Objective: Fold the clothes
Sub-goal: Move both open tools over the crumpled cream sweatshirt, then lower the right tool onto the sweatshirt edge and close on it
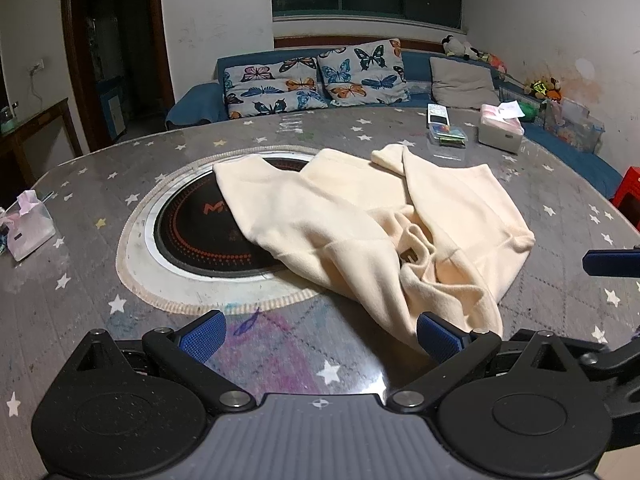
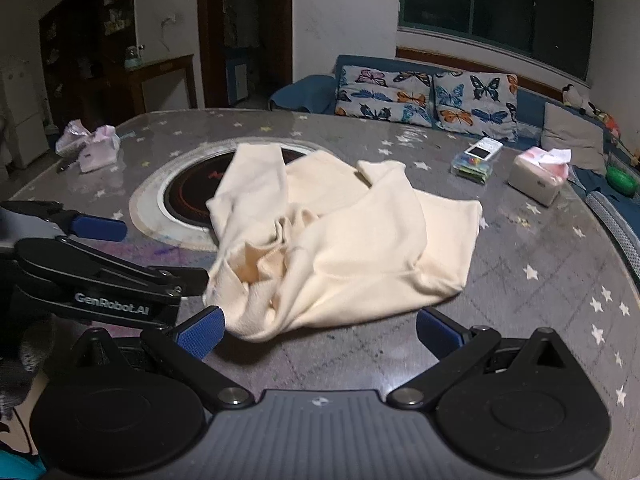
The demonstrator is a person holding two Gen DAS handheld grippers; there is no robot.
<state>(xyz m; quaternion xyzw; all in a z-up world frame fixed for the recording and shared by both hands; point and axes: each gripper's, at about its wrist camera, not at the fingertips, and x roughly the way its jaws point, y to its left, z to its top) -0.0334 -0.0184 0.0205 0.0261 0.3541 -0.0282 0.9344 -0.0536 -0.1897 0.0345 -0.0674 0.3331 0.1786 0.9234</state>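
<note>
Now the cream sweater (image 1: 372, 220) lies crumpled just ahead of both wide-open grippers; its near edge sits closest to the left gripper (image 1: 320, 340), right gripper (image 2: 318, 334) beside.

- Cream fleece garment (image 1: 360, 216), plain, with a small brown label at the neck.
- Round grey table (image 1: 80, 280), covered with white and pale yellow stars; purple scribble near the front edge.
- Black round cooktop inset (image 1: 192, 236), orange dotted rings, white surround.
- Blue sofa (image 2: 304, 92); butterfly-print cushions (image 1: 276, 88), multicoloured on pale grey.
- Left claw (image 1: 320, 338) and right claw (image 2: 320, 336): black arms, blue textured pads.
</note>
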